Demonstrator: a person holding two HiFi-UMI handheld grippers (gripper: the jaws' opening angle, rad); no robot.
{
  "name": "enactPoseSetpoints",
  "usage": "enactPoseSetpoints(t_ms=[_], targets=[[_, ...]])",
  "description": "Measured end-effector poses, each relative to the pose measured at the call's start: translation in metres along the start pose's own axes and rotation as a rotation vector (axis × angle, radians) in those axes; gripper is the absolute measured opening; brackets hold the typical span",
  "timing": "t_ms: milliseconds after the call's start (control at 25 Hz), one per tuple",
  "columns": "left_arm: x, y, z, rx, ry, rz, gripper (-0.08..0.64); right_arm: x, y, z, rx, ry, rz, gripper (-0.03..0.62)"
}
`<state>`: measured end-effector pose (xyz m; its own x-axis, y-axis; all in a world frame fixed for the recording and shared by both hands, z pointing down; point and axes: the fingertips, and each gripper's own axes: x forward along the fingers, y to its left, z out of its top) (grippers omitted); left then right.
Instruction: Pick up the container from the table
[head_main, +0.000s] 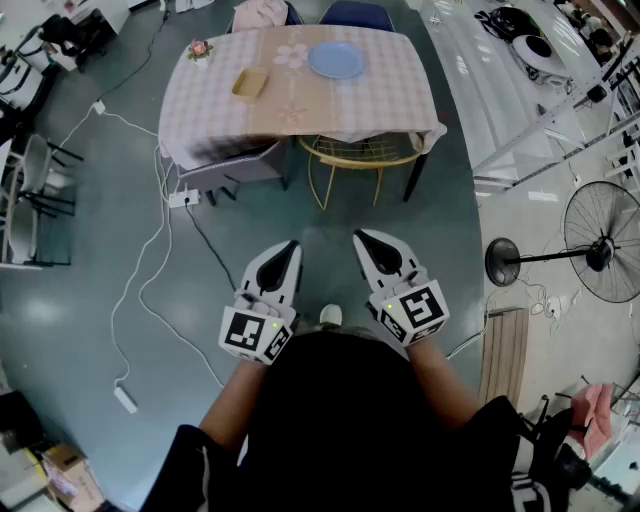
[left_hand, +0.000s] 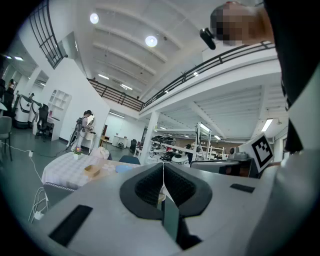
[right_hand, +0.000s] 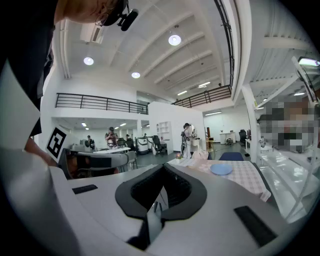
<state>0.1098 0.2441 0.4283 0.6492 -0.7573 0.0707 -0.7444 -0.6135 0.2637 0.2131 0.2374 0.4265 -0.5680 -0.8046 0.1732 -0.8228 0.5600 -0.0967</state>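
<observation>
A shallow tan container (head_main: 250, 81) lies on the checked tablecloth of the table (head_main: 380, 100) at the far end of the head view, left of a blue plate (head_main: 336, 60). My left gripper (head_main: 291, 245) and right gripper (head_main: 360, 236) are held side by side over the grey floor, well short of the table, both shut and empty. The left gripper view shows the container (left_hand: 92, 171) far off to the left of its closed jaws (left_hand: 163, 164). In the right gripper view the plate (right_hand: 221, 169) sits to the right of the closed jaws (right_hand: 163, 165); the container is hidden there.
A yellow wire chair (head_main: 360, 160) and a grey chair (head_main: 235, 170) are tucked under the table's near side. A small flower pot (head_main: 200, 49) stands at its left corner. White cables and a power strip (head_main: 183, 198) cross the floor at left; a floor fan (head_main: 600, 240) stands right.
</observation>
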Motion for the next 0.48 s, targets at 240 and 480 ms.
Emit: enactPoseSetpoints(t_ms=[240,480], targets=[[-0.007,-0.001,0.003,-0.022,-0.008,-0.008,0.006,-0.005,-0.010,0.010,0.012,-0.024,-0.036,-0.002],[-0.022,0.008,0.005,-0.014,-0.022,0.031,0.006,-0.003,-0.004,0.008,0.017,-0.022,-0.011,0.000]])
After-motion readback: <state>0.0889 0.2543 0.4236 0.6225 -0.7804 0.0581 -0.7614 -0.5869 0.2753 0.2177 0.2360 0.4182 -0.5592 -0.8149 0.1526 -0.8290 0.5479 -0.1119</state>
